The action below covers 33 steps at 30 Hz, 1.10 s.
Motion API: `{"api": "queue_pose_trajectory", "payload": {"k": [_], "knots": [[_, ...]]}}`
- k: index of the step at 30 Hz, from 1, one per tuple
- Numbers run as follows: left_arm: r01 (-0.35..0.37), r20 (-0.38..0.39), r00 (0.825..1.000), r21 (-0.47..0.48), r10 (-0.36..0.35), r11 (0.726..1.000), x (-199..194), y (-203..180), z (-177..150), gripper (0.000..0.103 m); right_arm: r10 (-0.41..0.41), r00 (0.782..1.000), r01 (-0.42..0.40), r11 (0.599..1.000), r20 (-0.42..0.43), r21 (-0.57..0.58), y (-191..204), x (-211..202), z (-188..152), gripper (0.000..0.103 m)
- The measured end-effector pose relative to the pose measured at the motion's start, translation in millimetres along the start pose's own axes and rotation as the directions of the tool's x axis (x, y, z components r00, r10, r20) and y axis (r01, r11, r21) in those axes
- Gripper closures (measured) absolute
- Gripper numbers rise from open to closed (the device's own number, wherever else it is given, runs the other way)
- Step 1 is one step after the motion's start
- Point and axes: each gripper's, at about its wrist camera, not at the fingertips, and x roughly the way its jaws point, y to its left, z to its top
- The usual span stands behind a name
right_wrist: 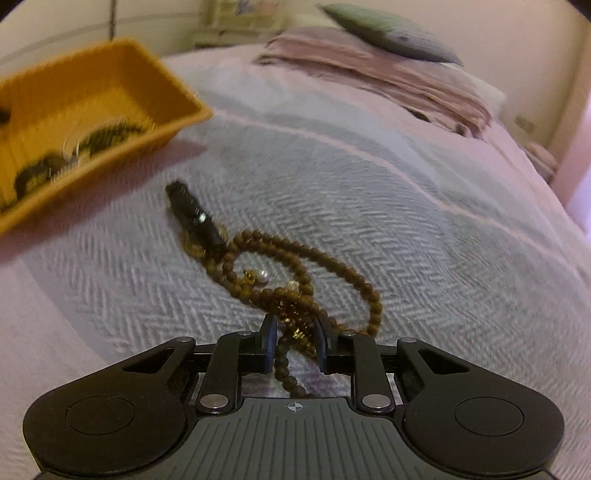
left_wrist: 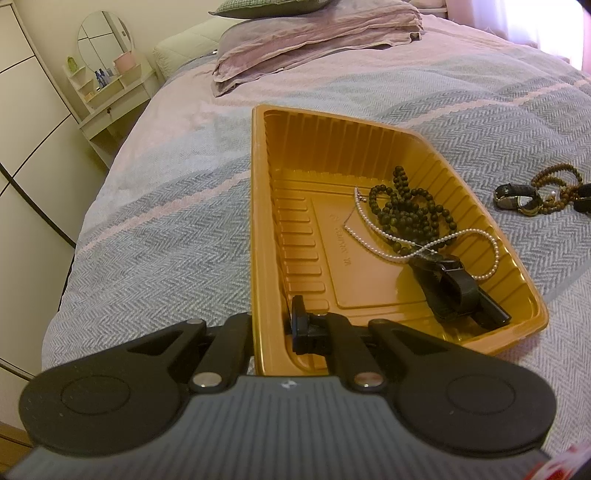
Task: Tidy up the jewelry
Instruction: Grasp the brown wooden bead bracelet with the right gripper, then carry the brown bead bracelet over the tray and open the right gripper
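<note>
An orange plastic tray (left_wrist: pixel 266 206) lies on the bed, and my left gripper (left_wrist: pixel 273 332) is shut on its near rim, one finger inside and one outside. In the tray are a dark bead necklace (left_wrist: pixel 402 199), a pearl strand (left_wrist: pixel 454 236) and a black watch strap (left_wrist: pixel 454 291). A brown bead necklace (right_wrist: pixel 310 258) lies on the bedspread beside a black-strapped watch (right_wrist: pixel 192 214). My right gripper (right_wrist: pixel 295 332) is low over the necklace's near end, jaws narrow with the beads and a gold tassel between them. The watch (left_wrist: pixel 517 197) and brown beads (left_wrist: pixel 554 173) also show in the left wrist view.
The grey herringbone bedspread (right_wrist: pixel 406 206) covers the bed. Folded pink bedding (left_wrist: pixel 317 40) and a pillow (right_wrist: pixel 391 33) lie at the head. A white dresser with a round mirror (left_wrist: pixel 107 74) stands left of the bed, next to wardrobe doors (left_wrist: pixel 26 129).
</note>
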Motion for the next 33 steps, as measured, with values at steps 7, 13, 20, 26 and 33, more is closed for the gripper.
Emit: {"api": "queue_pose_trajectory", "payload": {"k": [7, 13, 20, 26, 33], "knots": [[0.000, 0.000, 1.000, 0.000, 0.000, 1.000, 0, 0, 0, 0.099, -0.032, 0.999, 0.032, 0.999, 0.042, 0.002, 1, -15, 0, 0.096], [0.001, 0.002, 1.000, 0.002, -0.001, 1.000, -1, 0, 0, 0.099, -0.025, 0.993, 0.015, 0.996, 0.114, 0.086, -14, -52, 7, 0.096], [0.001, 0.002, 1.000, 0.002, -0.001, 1.000, -1, 0, 0, 0.099, -0.009, 0.984, -0.014, 0.991, 0.178, 0.130, -29, -89, 27, 0.096], [0.000, 0.001, 1.000, 0.004, 0.000, 1.000, -1, 0, 1, 0.099, 0.021, 0.976, -0.048, 0.992, 0.215, 0.120, -28, -106, 44, 0.096], [0.001, 0.003, 1.000, 0.006, -0.001, 1.000, -2, 0, 1, 0.099, 0.124, 0.963, -0.136, 0.990, 0.241, 0.035, 5, -109, 75, 0.096]]}}
